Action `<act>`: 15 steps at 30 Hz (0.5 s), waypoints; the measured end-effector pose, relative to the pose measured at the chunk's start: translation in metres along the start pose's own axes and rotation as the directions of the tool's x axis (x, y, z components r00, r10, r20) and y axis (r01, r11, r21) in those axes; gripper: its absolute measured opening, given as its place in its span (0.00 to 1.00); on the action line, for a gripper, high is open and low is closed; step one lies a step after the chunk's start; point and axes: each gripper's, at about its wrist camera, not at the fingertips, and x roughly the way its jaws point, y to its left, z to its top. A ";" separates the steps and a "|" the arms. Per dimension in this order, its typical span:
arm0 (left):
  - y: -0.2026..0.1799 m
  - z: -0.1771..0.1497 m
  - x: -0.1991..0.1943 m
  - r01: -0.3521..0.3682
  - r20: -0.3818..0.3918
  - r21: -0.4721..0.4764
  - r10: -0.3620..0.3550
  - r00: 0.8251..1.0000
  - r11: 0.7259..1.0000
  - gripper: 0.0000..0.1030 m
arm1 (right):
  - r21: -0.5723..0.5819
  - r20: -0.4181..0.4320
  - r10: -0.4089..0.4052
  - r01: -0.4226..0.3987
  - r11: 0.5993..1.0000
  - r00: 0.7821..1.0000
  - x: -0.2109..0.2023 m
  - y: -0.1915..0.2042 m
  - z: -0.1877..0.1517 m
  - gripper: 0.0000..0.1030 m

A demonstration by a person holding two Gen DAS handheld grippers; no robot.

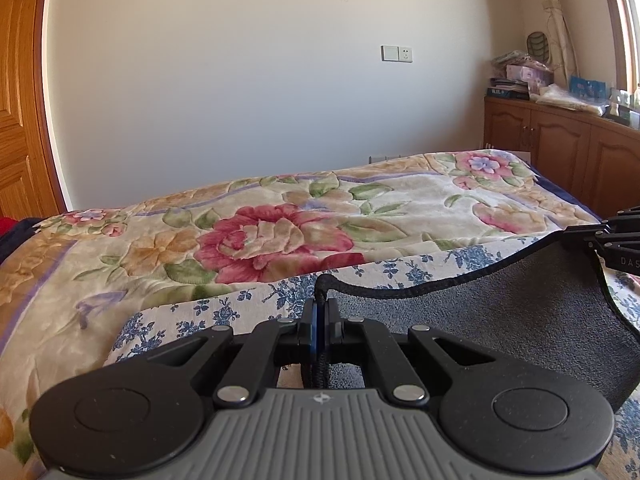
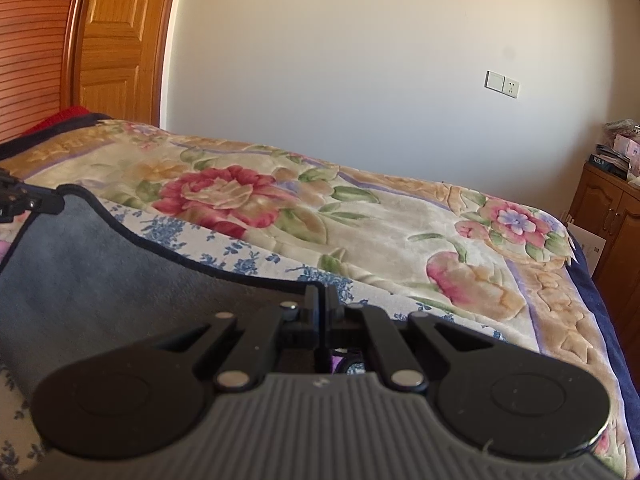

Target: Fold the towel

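The towel [image 1: 500, 320] is dark grey with a black stitched hem. It hangs lifted between both grippers above the bed. My left gripper [image 1: 320, 304] is shut on one corner of the towel, with the hem bunched between its jaws. My right gripper [image 1: 592, 236] shows at the right edge of the left wrist view, pinching the other corner. In the right wrist view the right gripper [image 2: 323, 292] is shut on the towel [image 2: 100, 272], and the left gripper [image 2: 24, 200] holds the far corner at the left edge.
A floral blanket [image 1: 280, 232] covers the bed, with a blue-and-white flowered cloth [image 1: 224, 308] under the towel. A wooden cabinet [image 1: 560, 140] with clutter stands at the right. A wooden door [image 2: 116, 40] stands at the left, a white wall behind.
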 end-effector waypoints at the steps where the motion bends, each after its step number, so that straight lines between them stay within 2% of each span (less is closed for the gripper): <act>1: 0.000 0.000 0.002 -0.002 0.000 0.003 0.002 1.000 1.000 0.04 | -0.002 -0.003 0.000 0.000 1.000 1.000 0.002 0.000 -0.001 0.03; 15: -0.001 -0.007 0.034 -0.027 -0.068 0.027 0.029 0.997 0.999 0.04 | -0.016 -0.059 -0.014 0.013 1.000 0.998 0.028 0.003 -0.013 0.03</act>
